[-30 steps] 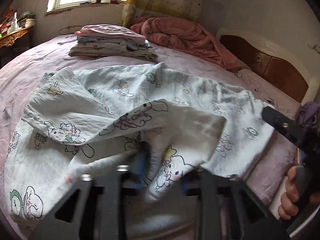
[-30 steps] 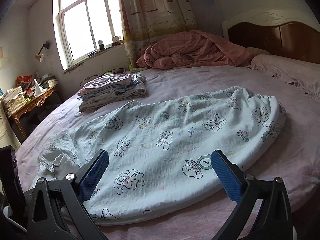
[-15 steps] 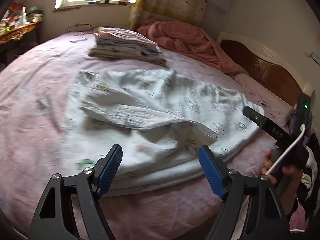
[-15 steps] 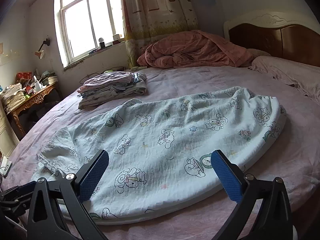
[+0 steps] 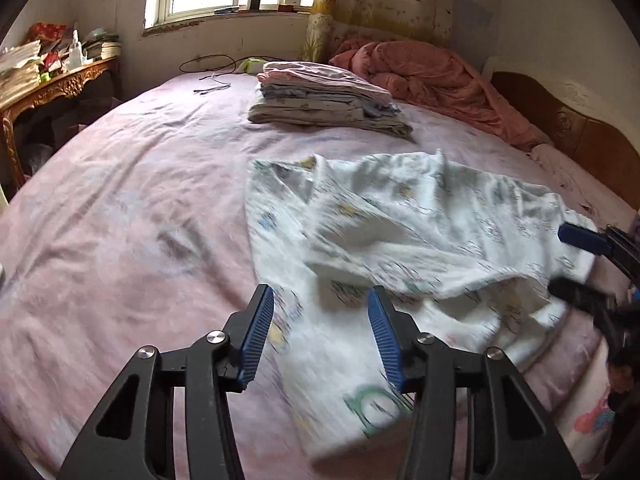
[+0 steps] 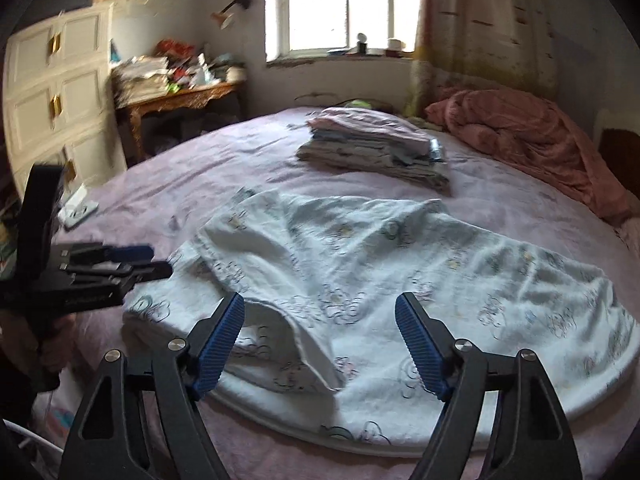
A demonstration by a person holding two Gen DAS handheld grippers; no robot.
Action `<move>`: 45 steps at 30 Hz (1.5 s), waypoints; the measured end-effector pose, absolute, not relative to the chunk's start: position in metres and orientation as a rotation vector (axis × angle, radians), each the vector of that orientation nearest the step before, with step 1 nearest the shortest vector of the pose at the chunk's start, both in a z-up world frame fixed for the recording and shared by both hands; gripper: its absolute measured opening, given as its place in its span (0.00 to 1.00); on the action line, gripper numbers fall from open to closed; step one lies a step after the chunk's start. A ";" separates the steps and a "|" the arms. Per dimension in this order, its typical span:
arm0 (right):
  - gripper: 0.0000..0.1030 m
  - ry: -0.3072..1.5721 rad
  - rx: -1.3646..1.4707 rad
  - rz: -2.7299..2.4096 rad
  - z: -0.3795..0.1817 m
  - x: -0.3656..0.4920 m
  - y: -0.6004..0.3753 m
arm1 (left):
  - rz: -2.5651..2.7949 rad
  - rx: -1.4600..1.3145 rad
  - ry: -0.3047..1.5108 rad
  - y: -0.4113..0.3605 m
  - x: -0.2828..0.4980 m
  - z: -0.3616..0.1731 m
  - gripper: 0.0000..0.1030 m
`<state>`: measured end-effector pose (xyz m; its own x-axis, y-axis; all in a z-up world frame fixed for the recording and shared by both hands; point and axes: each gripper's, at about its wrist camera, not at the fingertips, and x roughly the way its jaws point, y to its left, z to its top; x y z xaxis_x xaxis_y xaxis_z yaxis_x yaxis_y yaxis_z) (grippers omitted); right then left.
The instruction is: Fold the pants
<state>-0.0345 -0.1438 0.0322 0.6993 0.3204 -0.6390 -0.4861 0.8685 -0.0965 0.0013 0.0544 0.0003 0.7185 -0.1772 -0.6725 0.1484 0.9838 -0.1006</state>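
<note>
The white cartoon-print pants (image 5: pixel 420 232) lie on the pink bed sheet (image 5: pixel 120 220), one part folded over the rest with a raised crease. My left gripper (image 5: pixel 320 320) hovers over their near left edge. Its jaws are closing, with nothing pinched between the blue pads. The right wrist view shows the same pants (image 6: pixel 360 264) spread across the middle. My right gripper (image 6: pixel 320 332) hangs above their near fold, jaws closing and not touching the cloth. Each gripper shows in the other's view, the right gripper (image 5: pixel 588 260) at the right edge and the left gripper (image 6: pixel 120 260) at the left edge.
A stack of folded clothes (image 5: pixel 328 100) sits behind the pants, near a crumpled pink quilt (image 5: pixel 432 72) and the wooden headboard (image 5: pixel 580 136). A cluttered wooden desk (image 6: pixel 180 92) and a white cabinet (image 6: pixel 56 92) stand left of the bed. A small white device (image 6: pixel 78 208) lies on the sheet.
My left gripper released the cloth it was shut on and drew back; the folded-over part now lies on the pants. The right view swung left and rolled, its jaws narrower.
</note>
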 end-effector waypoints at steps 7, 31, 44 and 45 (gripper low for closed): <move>0.48 0.813 -0.469 0.481 -0.012 -0.010 -0.100 | -0.187 -0.060 0.778 0.072 0.028 -0.002 0.26; 0.18 0.786 -0.096 0.075 0.013 0.071 -0.197 | -0.208 -0.046 0.776 0.058 0.024 -0.033 0.12; 0.18 0.987 -0.097 0.493 -0.004 0.087 -0.106 | -0.199 -0.050 0.779 0.056 0.027 -0.035 0.12; 0.18 1.006 -0.076 0.493 -0.007 0.093 -0.106 | -0.199 -0.050 0.779 0.056 0.027 -0.035 0.12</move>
<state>0.0932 -0.1065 -0.0068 0.4357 0.3615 -0.8243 -0.4307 0.8879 0.1618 0.0268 0.0563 -0.0346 0.6940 -0.1963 -0.6927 0.1596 0.9801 -0.1179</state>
